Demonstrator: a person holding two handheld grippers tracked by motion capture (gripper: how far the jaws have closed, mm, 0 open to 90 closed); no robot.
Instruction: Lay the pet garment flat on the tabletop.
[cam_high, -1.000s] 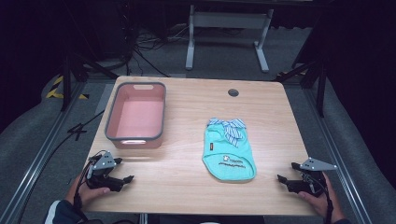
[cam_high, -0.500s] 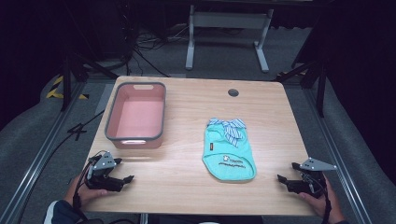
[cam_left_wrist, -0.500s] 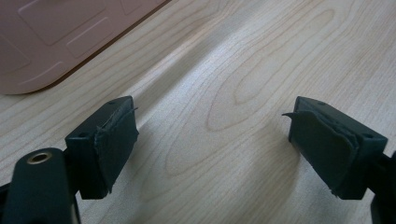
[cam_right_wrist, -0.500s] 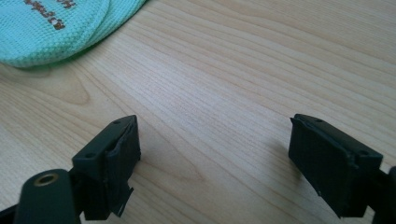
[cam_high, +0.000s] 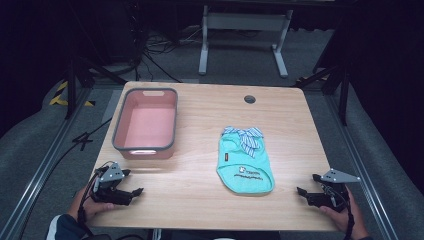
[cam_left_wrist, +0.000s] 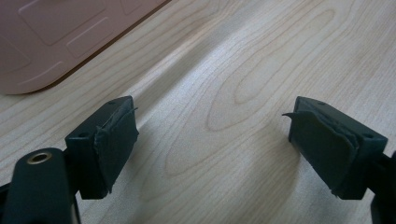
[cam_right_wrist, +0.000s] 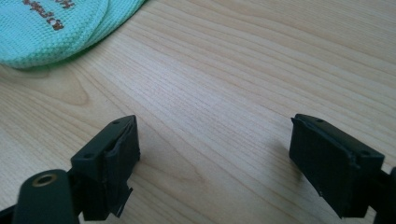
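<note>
The left claw hangs low over the pale wooden desk, its two black jaws spread wide apart with nothing between them but bare wood grain. The rubber pads on the inner faces look worn, with edges peeling and frayed. At the top left corner, a pink tub sits on the desk, its rounded corner and moulded side showing, well apart from the jaws
</note>
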